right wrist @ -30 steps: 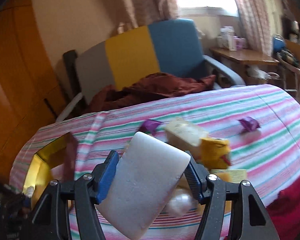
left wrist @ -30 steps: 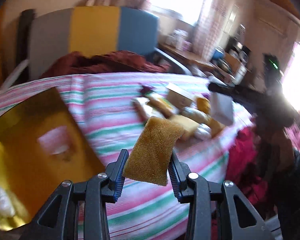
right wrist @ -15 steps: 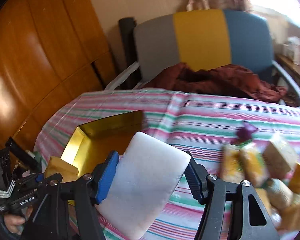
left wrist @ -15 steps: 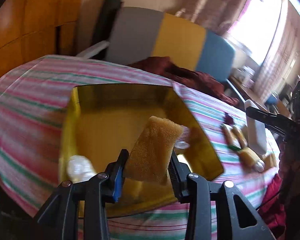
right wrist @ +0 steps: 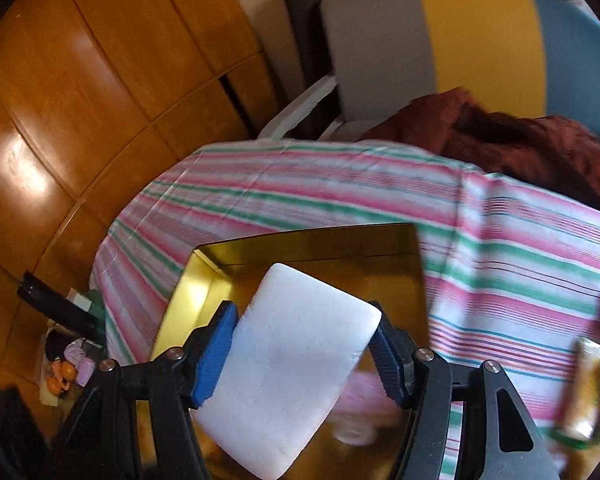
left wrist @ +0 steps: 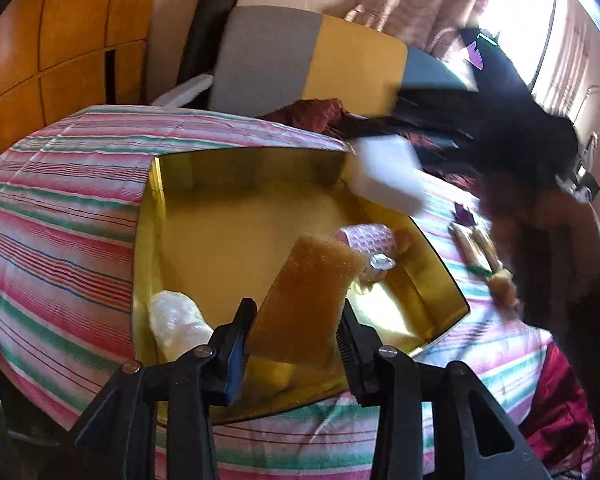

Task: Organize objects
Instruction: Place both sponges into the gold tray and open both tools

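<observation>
A shiny gold tray (left wrist: 152, 216) lies on the striped tablecloth; it also shows in the right wrist view (right wrist: 204, 280). My left gripper (left wrist: 296, 320) is shut on a tan sponge (left wrist: 304, 292) and holds it above the tray's near side. My right gripper (right wrist: 304, 340) is shut on a white sponge (right wrist: 288, 364) above the tray. The white sponge also shows in the left wrist view (left wrist: 384, 176), over the tray's far right corner. In the tray lie a white wrapped item (left wrist: 176, 320), a pink item (left wrist: 368, 238) and a small silver piece (left wrist: 381, 262).
Snack packets (left wrist: 480, 252) and a purple wrapper (left wrist: 464, 214) lie on the cloth right of the tray. A grey, yellow and blue chair (right wrist: 440, 40) with a dark red cloth (right wrist: 520, 140) stands behind the table. A wooden wall (right wrist: 80, 80) is at left.
Both grippers have swung left from the pile of snacks to above the gold tray, each still holding its sponge. The white sponge now hangs over the tray's far corner.
</observation>
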Demonstrator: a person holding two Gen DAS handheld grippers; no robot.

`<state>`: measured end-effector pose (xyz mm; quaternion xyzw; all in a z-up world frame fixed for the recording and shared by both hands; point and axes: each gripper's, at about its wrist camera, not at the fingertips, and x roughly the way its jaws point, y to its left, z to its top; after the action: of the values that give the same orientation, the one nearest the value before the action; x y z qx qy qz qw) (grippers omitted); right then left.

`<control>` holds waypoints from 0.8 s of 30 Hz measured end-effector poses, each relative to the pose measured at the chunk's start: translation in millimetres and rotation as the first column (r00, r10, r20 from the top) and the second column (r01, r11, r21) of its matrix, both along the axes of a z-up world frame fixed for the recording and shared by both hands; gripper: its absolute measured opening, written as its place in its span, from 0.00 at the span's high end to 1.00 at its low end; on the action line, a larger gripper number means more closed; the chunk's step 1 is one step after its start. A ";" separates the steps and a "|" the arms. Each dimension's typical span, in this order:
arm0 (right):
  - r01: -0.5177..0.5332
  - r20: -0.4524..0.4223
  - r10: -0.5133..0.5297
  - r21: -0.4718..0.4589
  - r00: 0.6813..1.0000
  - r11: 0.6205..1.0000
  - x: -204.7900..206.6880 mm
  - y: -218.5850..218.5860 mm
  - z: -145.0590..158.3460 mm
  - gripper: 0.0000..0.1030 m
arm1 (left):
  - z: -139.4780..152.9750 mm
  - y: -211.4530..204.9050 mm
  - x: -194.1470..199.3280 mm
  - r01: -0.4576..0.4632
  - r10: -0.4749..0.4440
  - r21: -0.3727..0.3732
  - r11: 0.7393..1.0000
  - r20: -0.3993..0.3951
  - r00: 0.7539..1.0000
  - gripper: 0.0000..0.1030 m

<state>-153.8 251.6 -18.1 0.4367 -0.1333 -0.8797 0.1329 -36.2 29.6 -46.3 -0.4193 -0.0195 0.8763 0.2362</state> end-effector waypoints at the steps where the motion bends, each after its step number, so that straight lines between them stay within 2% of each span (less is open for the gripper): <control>1: -0.015 0.005 0.015 0.003 1.000 1.000 -6.8 -8.8 -1.7 0.34 | -1.1 0.3 -0.6 0.000 0.000 -0.002 1.000 0.003 1.000 0.59; 3: -0.029 -0.005 0.029 0.009 1.000 1.000 -22.3 -24.8 -2.0 0.21 | -3.5 -1.4 1.2 0.009 -0.009 -0.005 1.000 0.016 1.000 0.58; 4: -0.071 0.005 0.071 -0.038 0.997 0.997 -28.2 -32.2 -2.2 0.05 | -4.3 -3.5 2.1 0.008 -0.007 -0.006 1.000 0.023 1.000 0.57; 5: -0.112 0.020 0.114 -0.086 0.993 0.990 -33.8 -39.9 -2.1 0.00 | -4.7 -6.4 2.8 0.005 -0.005 -0.003 1.000 0.029 1.000 0.56; 10: -0.129 -0.001 0.129 -0.074 0.992 0.989 -30.9 -54.2 4.6 0.00 | -4.5 -28.1 7.5 -0.053 0.052 0.019 0.998 0.048 0.998 0.54; 20: -0.019 -0.032 0.021 0.067 0.999 0.998 25.3 -17.9 8.0 0.00 | 15.1 -40.2 -0.9 -0.194 0.194 0.033 0.980 0.008 0.981 0.54; 24: 0.026 -0.065 -0.016 0.157 0.998 0.987 53.5 -10.0 9.4 0.00 | 24.1 -30.6 -2.2 -0.222 0.221 -0.010 0.975 -0.031 0.975 0.54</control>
<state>-100.3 241.6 -8.8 0.4162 -0.0636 -0.9023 0.0929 -38.4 -0.9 -22.2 -0.4032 -0.0566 0.9034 0.1344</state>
